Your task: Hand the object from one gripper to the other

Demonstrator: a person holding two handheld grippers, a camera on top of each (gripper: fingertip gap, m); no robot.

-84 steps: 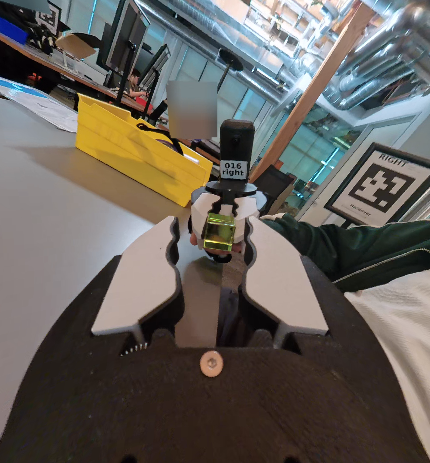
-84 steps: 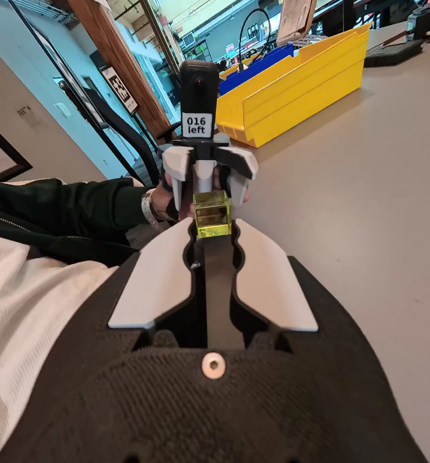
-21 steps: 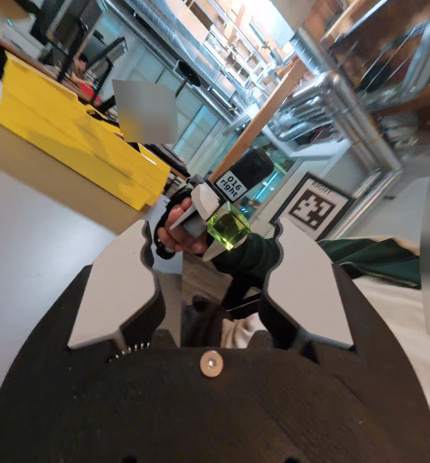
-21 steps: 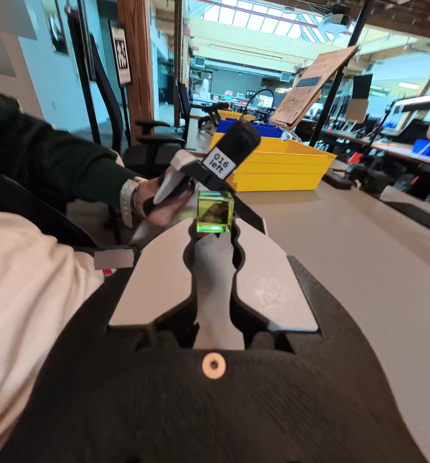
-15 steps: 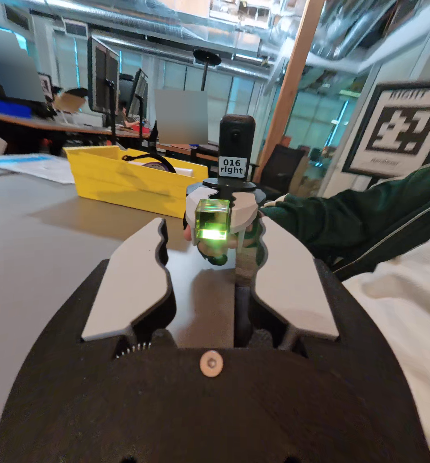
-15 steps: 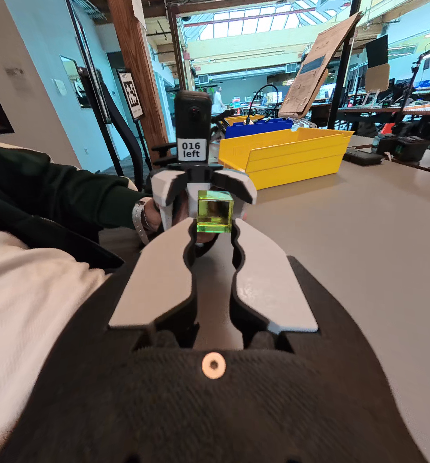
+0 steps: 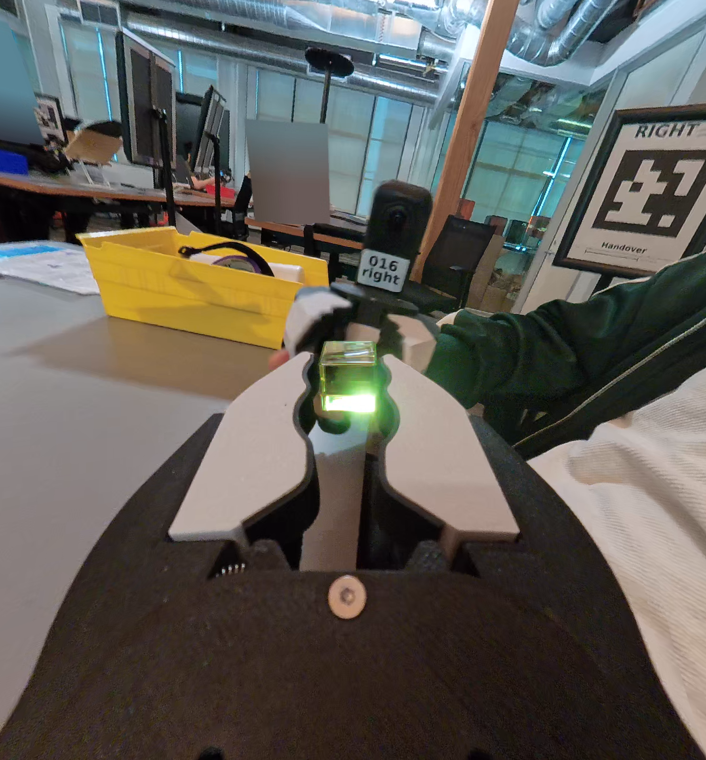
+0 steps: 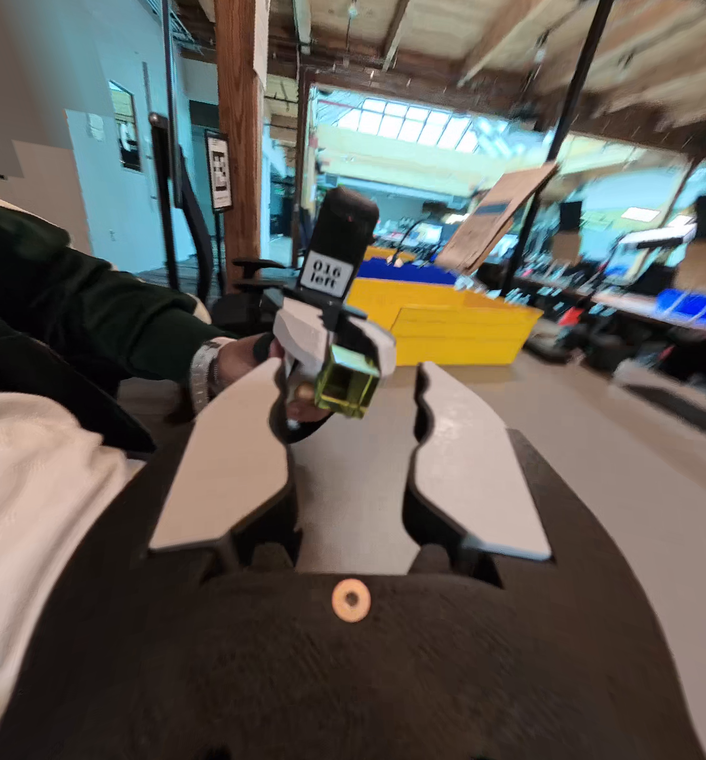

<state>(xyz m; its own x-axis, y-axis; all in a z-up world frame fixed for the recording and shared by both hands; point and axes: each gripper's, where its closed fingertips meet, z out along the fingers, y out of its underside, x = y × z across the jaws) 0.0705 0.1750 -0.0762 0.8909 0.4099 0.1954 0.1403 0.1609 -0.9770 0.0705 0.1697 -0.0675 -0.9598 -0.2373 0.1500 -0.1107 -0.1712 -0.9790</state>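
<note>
**A:** What are your two grippers doing?

**B:** Your left gripper [image 7: 348, 380] is clamped on a clear yellow-green cube [image 7: 347, 376], its two grey fingers [image 7: 260, 444] pressing the cube's sides near their tips. The cube sits upright and glows bright green along its lower edge. Your right gripper [image 8: 349, 384] has its fingers spread wide and holds nothing.

**A:** Where is the cube seen from the right side?

**B:** In the right wrist view the cube [image 8: 348, 386] hangs just ahead of the gap between your right gripper's fingertips, closer to the left finger [image 8: 236, 448]. It is tilted, and the left gripper [image 8: 334, 349] grips it from behind. Whether your right fingers touch it, I cannot tell; that view is blurred.

**A:** What lies around them?

**B:** Facing your left gripper, just beyond the cube, is the right gripper [image 7: 359, 329] with a black camera [image 7: 400, 218] standing on it. A dark green sleeve [image 7: 548, 349] reaches in from the right. A yellow bin [image 7: 186, 288] rests on the grey table [image 7: 75, 411] to the left, well apart from the cube, with a black strap and a purple item inside. Papers [image 7: 34, 263] lie farther left.

**A:** And the room?

**B:** It is an open workshop with a wooden post [image 7: 466, 135], silver ceiling ducts [image 7: 569, 28], monitors [image 7: 145, 111] on long desks, and a framed black-and-white marker sign [image 7: 651, 189] at right.
</note>
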